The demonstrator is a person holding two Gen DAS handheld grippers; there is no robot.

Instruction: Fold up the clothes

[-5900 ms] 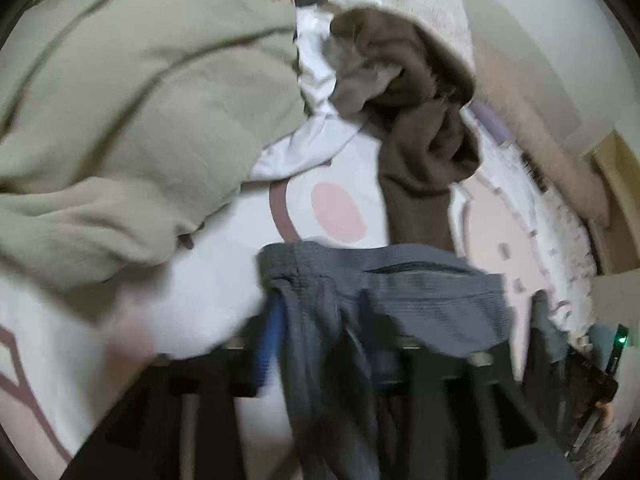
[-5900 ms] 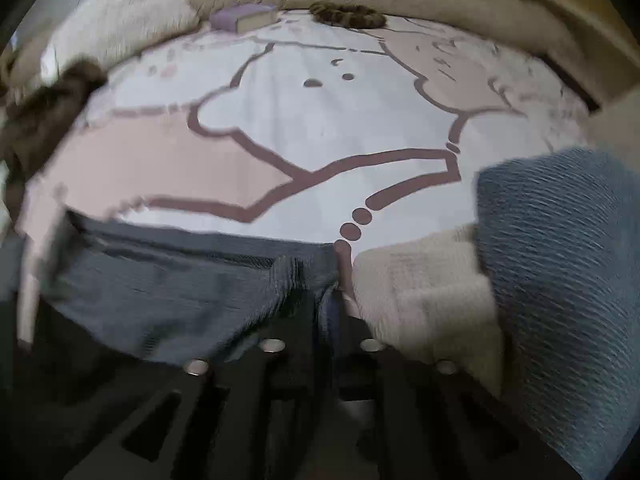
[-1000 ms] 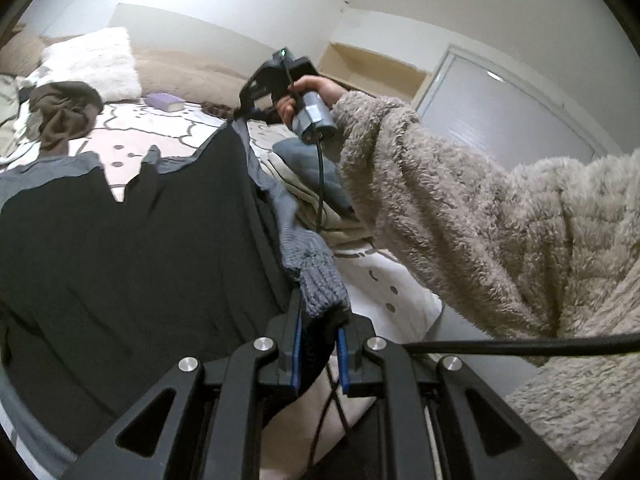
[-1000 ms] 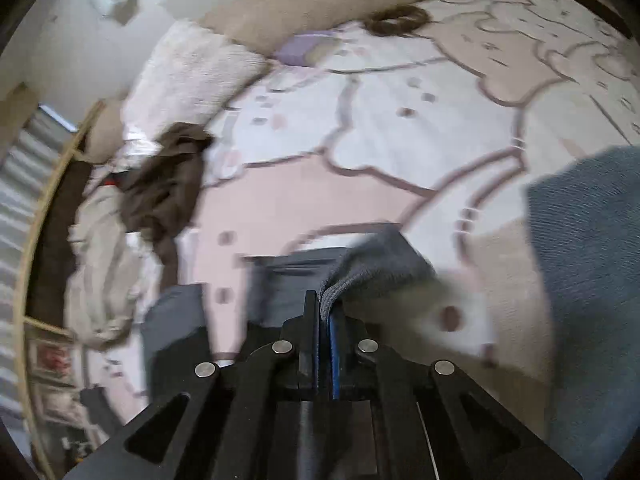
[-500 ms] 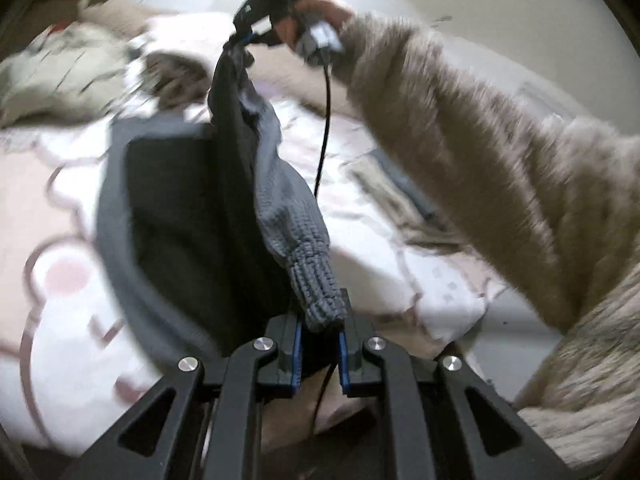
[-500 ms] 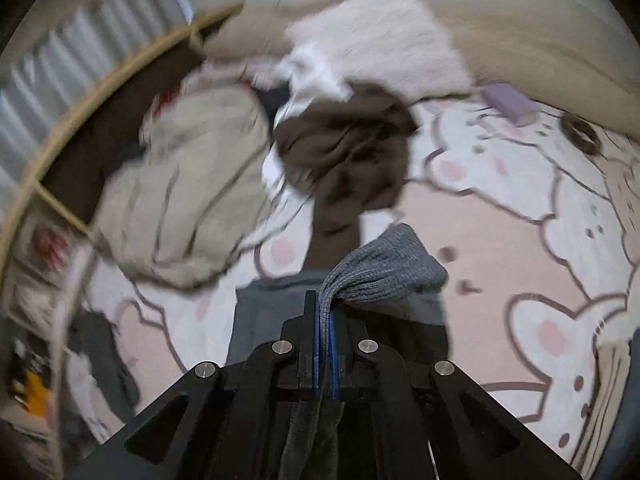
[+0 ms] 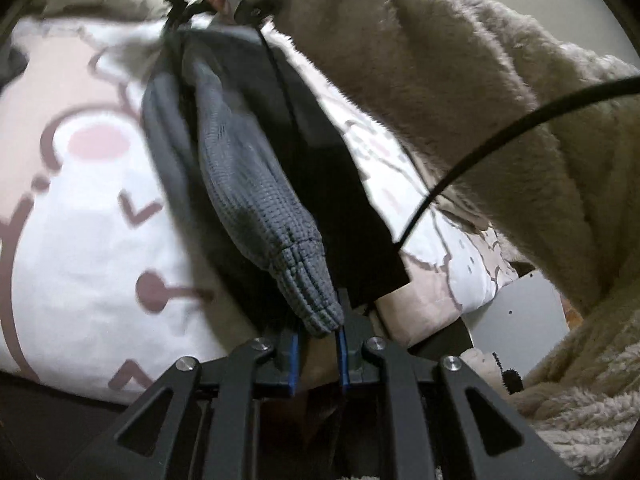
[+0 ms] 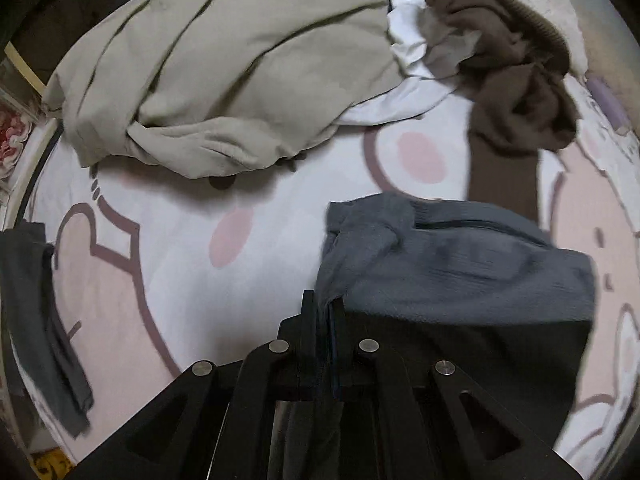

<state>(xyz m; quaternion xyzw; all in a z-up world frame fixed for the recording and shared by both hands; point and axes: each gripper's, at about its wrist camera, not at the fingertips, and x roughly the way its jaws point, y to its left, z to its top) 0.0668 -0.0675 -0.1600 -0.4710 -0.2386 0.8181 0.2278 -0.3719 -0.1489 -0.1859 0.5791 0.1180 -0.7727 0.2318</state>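
One grey garment (image 7: 256, 184), two grippers clamped on it.

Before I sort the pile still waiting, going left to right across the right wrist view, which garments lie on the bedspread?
Dark grey garment at the left edge → beige garment, crumpled → grey knit garment, pinched in the right hand-held gripper and spreading right of it → brown garment.

Each hand-held gripper (image 7: 318, 354) (image 8: 322, 332) is a black frame of angled struts with triangular cut-outs, round silver screws at the joints, and blue-lined pads (image 7: 294, 354). The person wears a shaggy beige fleece sleeve (image 7: 460, 92); a black cable (image 7: 500, 136) crosses it.
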